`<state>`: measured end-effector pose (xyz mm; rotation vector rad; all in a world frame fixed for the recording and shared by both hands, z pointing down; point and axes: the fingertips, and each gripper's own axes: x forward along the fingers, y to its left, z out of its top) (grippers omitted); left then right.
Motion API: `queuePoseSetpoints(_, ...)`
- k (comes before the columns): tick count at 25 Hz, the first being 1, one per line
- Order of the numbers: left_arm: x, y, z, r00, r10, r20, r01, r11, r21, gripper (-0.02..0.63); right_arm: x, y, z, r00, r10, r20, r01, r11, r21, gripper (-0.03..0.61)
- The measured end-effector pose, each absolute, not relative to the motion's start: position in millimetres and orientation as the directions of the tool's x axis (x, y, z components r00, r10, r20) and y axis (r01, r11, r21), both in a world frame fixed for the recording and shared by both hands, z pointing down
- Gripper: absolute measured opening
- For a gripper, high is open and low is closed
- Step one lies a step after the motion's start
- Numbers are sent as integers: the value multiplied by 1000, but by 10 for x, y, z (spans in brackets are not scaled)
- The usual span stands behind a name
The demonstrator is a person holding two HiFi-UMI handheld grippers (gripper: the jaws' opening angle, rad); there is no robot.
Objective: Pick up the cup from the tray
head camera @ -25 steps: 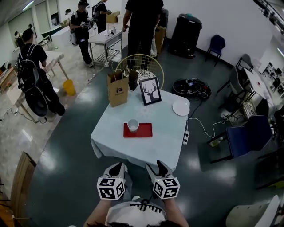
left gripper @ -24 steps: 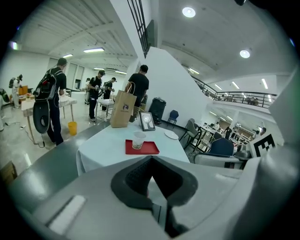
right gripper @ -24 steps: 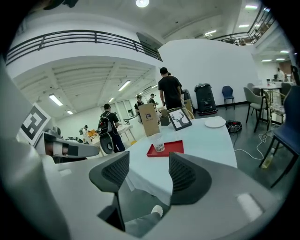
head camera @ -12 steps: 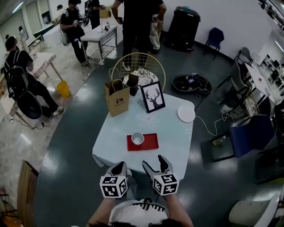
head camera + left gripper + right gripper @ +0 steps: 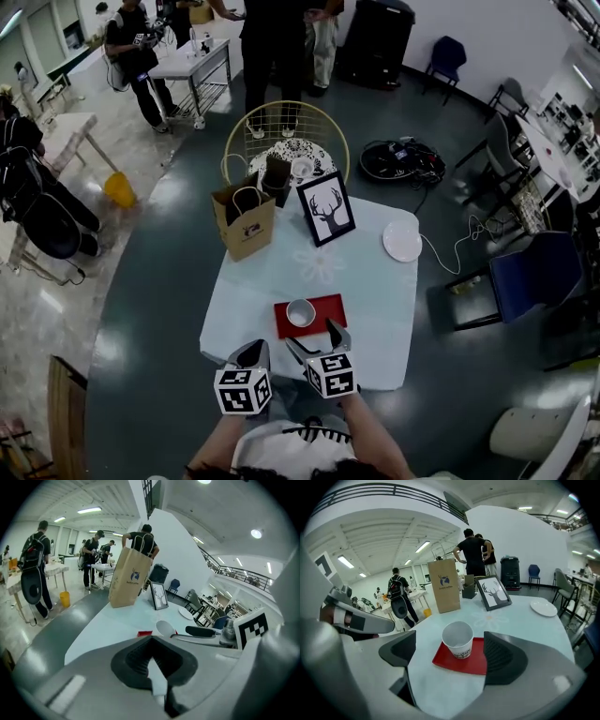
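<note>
A white paper cup stands upright on a red tray near the front of the pale-clothed table. My right gripper is open just short of the tray's near edge, not touching the cup. In the right gripper view the cup stands on the tray a little ahead of the gap between the two dark pads. My left gripper hangs at the table's front edge, left of the tray, shut and empty. The left gripper view shows the cup to the right.
A brown paper bag, a framed deer picture and a white plate stand at the table's far side. A wire chair sits behind it, a blue chair and floor cables to the right. People stand in the background.
The table has come closer in the head view. My right gripper has moved forward to the tray's near edge, and the left has advanced to the table's front edge.
</note>
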<state>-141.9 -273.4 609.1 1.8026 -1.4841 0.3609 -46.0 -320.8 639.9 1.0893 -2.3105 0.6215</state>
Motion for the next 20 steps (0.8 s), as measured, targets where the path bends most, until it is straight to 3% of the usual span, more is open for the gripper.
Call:
queuePoseSetpoints(7, -1513, -2938, 6300, 326, -664, 673, -932, -104, 348, 0, -547, -3488, 6802, -471, -580, 665, -855, 485, -184, 454)
queuePoseSetpoints(14, -1583, -2998, 6515, 347, -635, 690, -925, -111, 363, 0, -652, -3602, 6973, -444, -571, 691, -846, 520, -114, 446)
queuePoseSetpoints(20, -1526, -3041, 6583, 382, -603, 700, -917, -154, 367, 0, -711, -3726, 7040, -388, -568, 726, -842, 539, -29, 388)
